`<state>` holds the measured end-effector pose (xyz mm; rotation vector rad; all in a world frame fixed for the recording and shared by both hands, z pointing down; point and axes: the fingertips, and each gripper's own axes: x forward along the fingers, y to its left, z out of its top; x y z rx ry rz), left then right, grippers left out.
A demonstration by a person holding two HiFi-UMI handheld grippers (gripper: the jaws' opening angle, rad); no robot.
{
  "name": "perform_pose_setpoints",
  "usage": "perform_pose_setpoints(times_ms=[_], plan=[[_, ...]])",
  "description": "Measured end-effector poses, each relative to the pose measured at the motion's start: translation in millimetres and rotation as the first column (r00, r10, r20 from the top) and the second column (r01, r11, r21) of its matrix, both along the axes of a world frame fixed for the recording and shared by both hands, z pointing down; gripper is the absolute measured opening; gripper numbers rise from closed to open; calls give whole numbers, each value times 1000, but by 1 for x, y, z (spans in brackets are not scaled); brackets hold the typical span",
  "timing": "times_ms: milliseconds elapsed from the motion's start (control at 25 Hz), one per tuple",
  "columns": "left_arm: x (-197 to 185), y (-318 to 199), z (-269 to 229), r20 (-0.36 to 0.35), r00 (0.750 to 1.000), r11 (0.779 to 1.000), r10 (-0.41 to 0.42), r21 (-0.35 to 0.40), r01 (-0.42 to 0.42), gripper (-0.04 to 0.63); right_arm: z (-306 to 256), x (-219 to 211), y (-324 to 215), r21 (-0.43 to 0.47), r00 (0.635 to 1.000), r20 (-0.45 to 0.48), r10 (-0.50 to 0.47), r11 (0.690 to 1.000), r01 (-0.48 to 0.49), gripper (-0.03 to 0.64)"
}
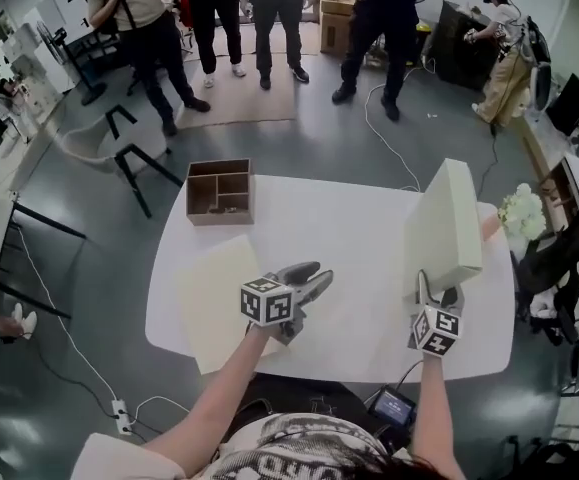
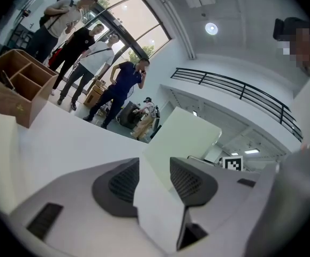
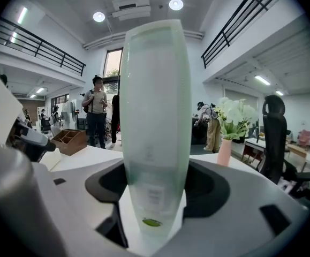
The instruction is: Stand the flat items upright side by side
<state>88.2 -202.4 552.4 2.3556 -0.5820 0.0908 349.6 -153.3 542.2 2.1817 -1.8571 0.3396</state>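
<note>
A pale, flat box (image 1: 447, 223) stands upright over the right part of the white table (image 1: 359, 228). My right gripper (image 1: 437, 293) is shut on the box's lower end, and the box's narrow edge (image 3: 156, 116) fills the gap between the dark pads (image 3: 211, 189). I cannot tell whether the box rests on the table. A cream flat item (image 1: 219, 303) lies flat on the left of the table. My left gripper (image 1: 317, 280) hovers at that item's right edge, pointing towards the upright box (image 2: 182, 138). Its jaws (image 2: 155, 178) are open, with nothing held between them.
A wooden compartment box (image 1: 219, 190) sits at the table's back left corner. White flowers in a pink vase (image 1: 522, 213) stand at the right edge. Several people (image 1: 269, 8) stand on the floor beyond the table, and a chair (image 1: 134, 153) is at the left.
</note>
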Motion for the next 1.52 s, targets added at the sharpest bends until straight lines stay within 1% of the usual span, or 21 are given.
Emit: perform_pose_setpoints(times_ms=[120, 240, 360, 440, 520, 600, 760, 840, 920, 1040, 1120, 1160, 1240, 1320, 1400, 1520], plan=[[-5, 3, 0, 6, 999, 999, -32, 3, 32, 173, 0, -1, -1, 6, 1000, 3, -19, 1000, 19, 302], [-9, 6, -3, 9, 998, 998, -62, 11, 61, 173, 0, 0, 0, 3, 999, 13, -35, 999, 35, 328], [-18, 9, -12, -3, 995, 995, -101, 26, 101, 173, 3, -3, 6, -6, 999, 33, -38, 999, 38, 334], [-28, 12, -18, -18, 991, 990, -135, 31, 135, 173, 8, -8, 13, -9, 998, 44, -46, 999, 46, 336], [-40, 17, -24, -30, 985, 985, -169, 34, 170, 173, 11, -11, 24, -16, 998, 44, -52, 998, 53, 354], [-59, 23, -29, -33, 977, 976, -211, 39, 212, 175, 13, -16, 37, -16, 997, 56, -52, 998, 53, 359], [-108, 35, -32, -22, 950, 949, -311, 44, 312, 175, 21, -34, 69, -24, 992, 115, -43, 999, 46, 364], [-135, 40, -34, -17, 931, 930, -364, 48, 364, 175, 25, -46, 81, -33, 988, 147, -42, 998, 48, 364], [-167, 45, -34, -4, 910, 909, -415, 51, 415, 176, 30, -69, 89, -44, 978, 199, -59, 997, 69, 364], [-222, 49, -27, 39, 875, 875, -483, 58, 480, 186, 40, -125, 94, -68, 944, 298, -139, 984, 166, 364], [-258, 48, -19, 79, 853, 856, -516, 65, 512, 210, 48, -172, 91, -87, 908, 359, -215, 961, 262, 364], [-275, 46, -15, 102, 844, 851, -526, 69, 521, 224, 52, -195, 90, -96, 885, 393, -248, 947, 308, 364], [-305, 42, -5, 151, 837, 850, -527, 73, 522, 239, 58, -239, 87, -109, 836, 465, -291, 919, 380, 364], [-330, 35, 7, 191, 839, 860, -509, 61, 507, 255, 67, -277, 85, -127, 800, 521, -298, 900, 418, 364], [-353, 27, 22, 221, 848, 873, -482, 32, 488, 278, 78, -305, 85, -158, 791, 549, -271, 895, 417, 364], [-376, 11, 48, 268, 868, 899, -417, -16, 437, 319, 96, -328, 87, -209, 802, 567, -187, 909, 360, 364]])
